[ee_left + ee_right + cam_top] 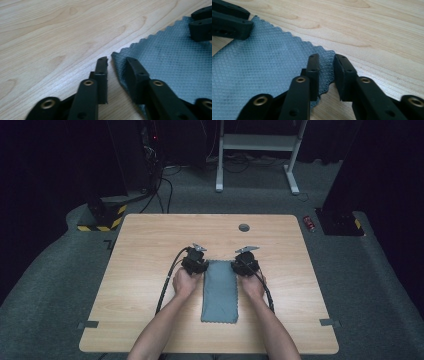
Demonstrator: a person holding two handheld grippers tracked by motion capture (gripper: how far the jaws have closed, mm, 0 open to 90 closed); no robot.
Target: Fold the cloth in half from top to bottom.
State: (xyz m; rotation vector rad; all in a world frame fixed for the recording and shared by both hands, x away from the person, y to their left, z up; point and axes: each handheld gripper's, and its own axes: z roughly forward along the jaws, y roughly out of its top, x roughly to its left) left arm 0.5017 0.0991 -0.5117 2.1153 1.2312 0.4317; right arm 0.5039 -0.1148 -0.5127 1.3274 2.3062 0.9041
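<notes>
Grey cloth [220, 291] lies folded lengthwise mid-surface [145, 245]. Left claw [117, 65] and right claw [325, 62] each straddle a far corner, part open, pads not pinching yet. Step: grabbing corners. Next prob: close both, then lift evenly.

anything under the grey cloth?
The grey cloth lies flat on the wooden table, bare wood around it. Its corners lift slightly between the jaws. No bulge, but what it covers is hidden.
</notes>
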